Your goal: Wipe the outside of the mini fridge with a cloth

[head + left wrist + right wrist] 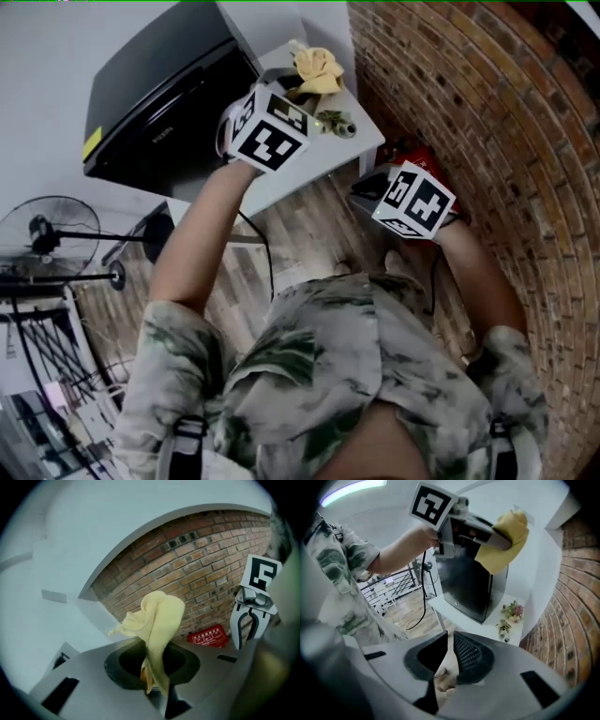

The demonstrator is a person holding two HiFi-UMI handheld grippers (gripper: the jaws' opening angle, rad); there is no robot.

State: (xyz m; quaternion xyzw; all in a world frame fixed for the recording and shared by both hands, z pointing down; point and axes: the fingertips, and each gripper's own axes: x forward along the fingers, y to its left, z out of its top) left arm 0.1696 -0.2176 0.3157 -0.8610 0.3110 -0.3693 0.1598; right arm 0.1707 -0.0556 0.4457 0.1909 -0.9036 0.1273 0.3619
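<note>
Cloth (157, 620): yellow, crumpled. Its long axis is run straight up out of the jaws in the left gripper view, and the top is folded over toward the left.
Cloth place: held in the air, raised by the upper corner of the mini fridge (471, 590) in the right gripper view. Contact with the fridge cannot be told.
Fridge: black and upright, long axis vertical. It is set at the back of a white table (480, 629), and a yellow sticker (91, 142) is seen on one top corner.
Left gripper (154, 679): jaws clamped on the cloth's lower end, with the rest of the cloth left free above them. The gripper is raised at the end of the outstretched arm.
Right gripper (447, 660): jaws drawn nearly together, only a thin slit left. Nothing is gripped. It is held lower, well apart from the fridge and near the brick wall (469, 103).
Table: a small bunch of flowers (511, 613) is laid on it beside the fridge, toward the brick wall.
Floor (300, 234): wood-look planks, crossed by a dark cable (262, 253).
Room: white wall behind the fridge, curved brick wall at the person's right. A red lettered box (208, 636) is seen at the foot of the brick wall. A standing fan (52, 234) is seen at the person's left.
</note>
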